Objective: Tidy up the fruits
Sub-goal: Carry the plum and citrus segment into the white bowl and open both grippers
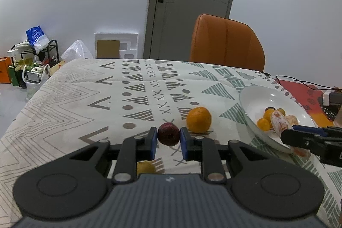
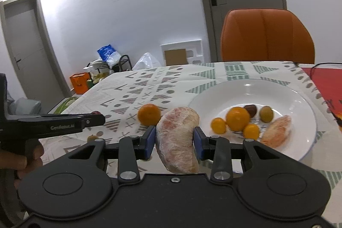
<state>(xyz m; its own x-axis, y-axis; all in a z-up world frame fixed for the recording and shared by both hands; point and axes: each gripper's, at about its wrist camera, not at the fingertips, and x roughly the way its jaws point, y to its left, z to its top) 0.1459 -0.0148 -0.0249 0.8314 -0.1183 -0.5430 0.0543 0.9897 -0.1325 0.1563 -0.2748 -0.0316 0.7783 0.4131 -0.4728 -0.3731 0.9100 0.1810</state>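
My left gripper (image 1: 168, 138) is shut on a small dark red fruit (image 1: 168, 134), held above the patterned tablecloth. Just beyond it lies an orange (image 1: 198, 119), also seen as the orange (image 2: 149, 114) in the right wrist view. My right gripper (image 2: 174, 138) is shut on a peeled pomelo segment (image 2: 177, 140), just left of the white plate (image 2: 299, 99). The plate holds several small oranges (image 2: 238, 118), a dark fruit (image 2: 250, 110), a green fruit (image 2: 266, 114) and another pomelo segment (image 2: 276, 131). The left gripper (image 2: 100, 119) shows from the side at the left.
A small yellow-green fruit (image 2: 92, 138) lies on the cloth, and a yellow fruit (image 1: 146, 167) shows under the left gripper. An orange chair (image 1: 226, 42) stands behind the table. A red mat with cables (image 1: 303, 91) is right of the plate (image 1: 252, 97). A hand (image 2: 25, 157) holds the left gripper.
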